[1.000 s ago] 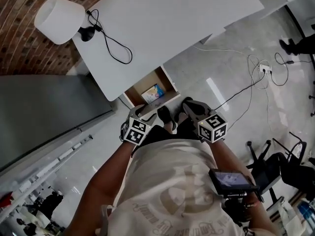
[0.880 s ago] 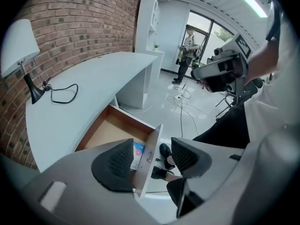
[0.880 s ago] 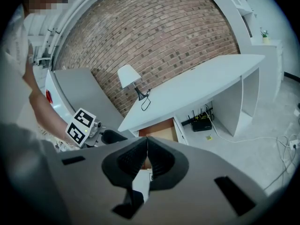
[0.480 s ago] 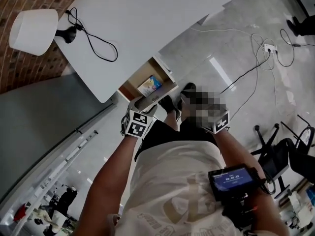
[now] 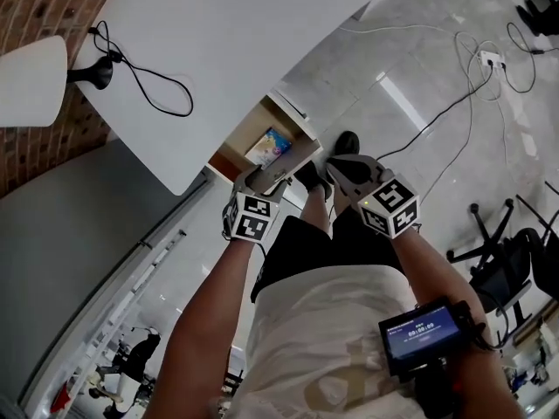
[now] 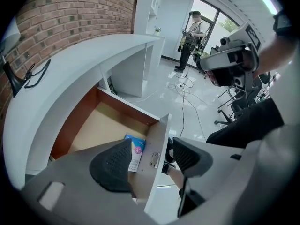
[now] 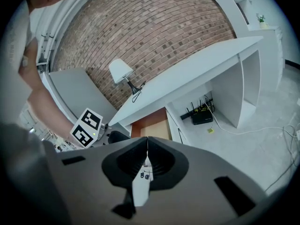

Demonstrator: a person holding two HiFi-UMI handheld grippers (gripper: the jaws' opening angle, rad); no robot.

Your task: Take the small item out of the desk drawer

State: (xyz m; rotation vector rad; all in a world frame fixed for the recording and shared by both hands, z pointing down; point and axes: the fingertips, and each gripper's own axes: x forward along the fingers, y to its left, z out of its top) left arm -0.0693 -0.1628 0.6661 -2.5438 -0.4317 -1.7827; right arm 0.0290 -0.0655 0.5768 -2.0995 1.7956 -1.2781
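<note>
- Brickwork (image 5: 35, 7), red-brown, closes the room at the far left, with a plain grey surface (image 5: 61, 225) below it in the head view.
- A lamp (image 5: 31, 81) with a white shade stands at the bench's left end, against the bricks. Its black cord (image 5: 148, 94) loops loosely across the top.
- The bench (image 5: 236, 33) is white, smooth and matte, with a long near edge that runs diagonally through the head view.
- The drawer (image 6: 82, 118) is pulled out from under that near edge. It has brown inner walls, a tan bottom and a white front panel.
- The small item (image 6: 138, 149) lies flat on the drawer bottom, just behind the front panel. It is a thin rectangular packet, light blue and white with a round pink mark, and one side is hidden by a dark pad.
- The left claw (image 6: 151, 159) points steeply down over the drawer's front. Its jaws stand apart and have just been opening. The white front panel shows in the gap, and neither pad presses on it or on the packet.
- The right claw (image 7: 146, 146) is just beside it, over the person's dark shoes, with its pads together and nothing between them.
- The floor (image 5: 410, 85) is glossy pale grey tile that reflects the ceiling lights.
- Thin cables (image 5: 454, 103) trail across the floor towards the right.
- A black office chair (image 5: 502, 260) stands at the right edge, well apart from the bench.
</note>
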